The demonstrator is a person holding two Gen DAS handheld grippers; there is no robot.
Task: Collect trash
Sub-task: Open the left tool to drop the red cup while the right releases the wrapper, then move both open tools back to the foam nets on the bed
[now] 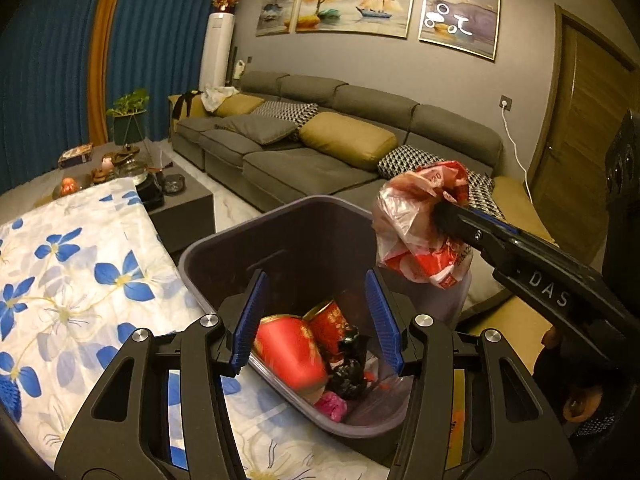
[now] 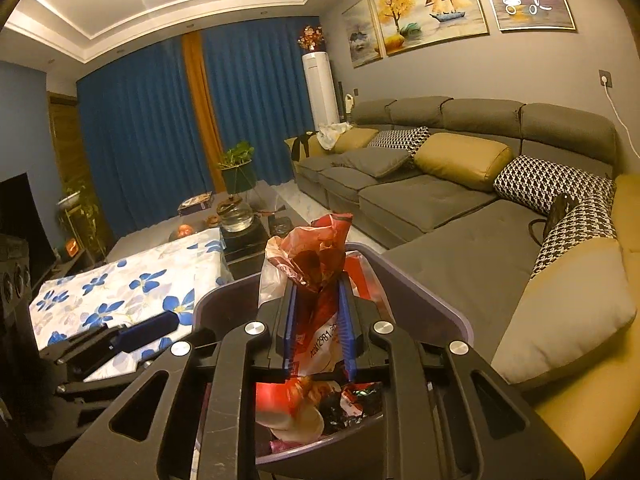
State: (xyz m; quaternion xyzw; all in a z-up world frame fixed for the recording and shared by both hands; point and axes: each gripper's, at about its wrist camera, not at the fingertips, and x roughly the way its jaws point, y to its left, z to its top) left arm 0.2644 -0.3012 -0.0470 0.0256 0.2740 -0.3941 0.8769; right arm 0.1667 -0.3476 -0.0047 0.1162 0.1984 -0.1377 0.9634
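Left gripper [image 1: 316, 320]: jaws wide, empty, poised over the bin [image 1: 208, 256]. Right gripper [image 2: 318, 330]: clamped narrow on crumpled plastic bag [image 2: 308, 256], held above the bin's opening. Bag likely light, soft, slippery; best pinched at bunched folds.

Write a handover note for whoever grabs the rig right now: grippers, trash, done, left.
Right gripper: shut on the crumpled red-and-white plastic bag, held over the far rim of the trash bin.
Left gripper: open, empty, poised above the bin's near side.
Bin stands between the table with the blue-flowered cloth and the sofa.
Done: red cups, black wrapper and pink scrap already lie in the bin.
Left: open the right gripper so the bag drops in. I see no other loose trash from here, but check the rest of the table.
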